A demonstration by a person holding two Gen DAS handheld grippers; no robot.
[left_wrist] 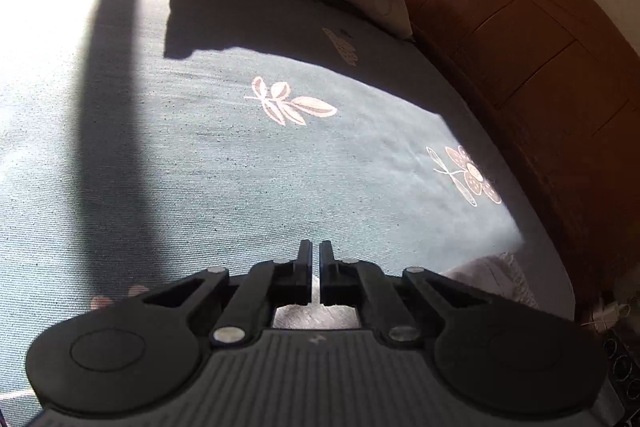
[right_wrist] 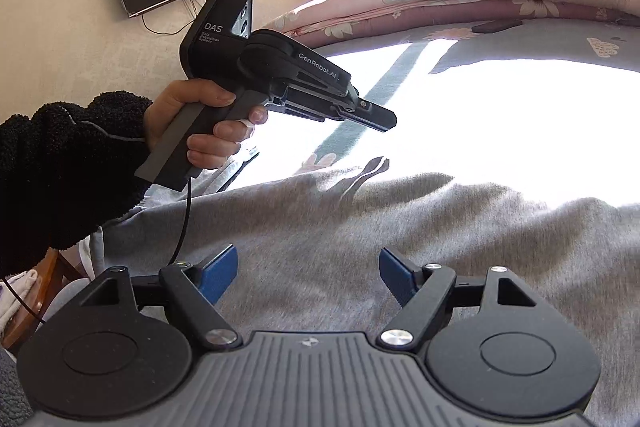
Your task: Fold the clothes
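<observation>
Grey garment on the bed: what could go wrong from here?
1. The left tongs are shut in the air above the grey garment with nothing between them, so that side may stay unlifted.
2. Sun glare on the bedsheet washes out the garment's far edge.

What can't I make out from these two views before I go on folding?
- Grey garment: its full outline; the right wrist view cuts it off, glare washes out the far edge.
- Left hand-held gripper: shut, empty.
- Grey fabric, left wrist view: mostly behind the gripper body.
- Bedsheet: sunlit patch overexposed in both views.
</observation>
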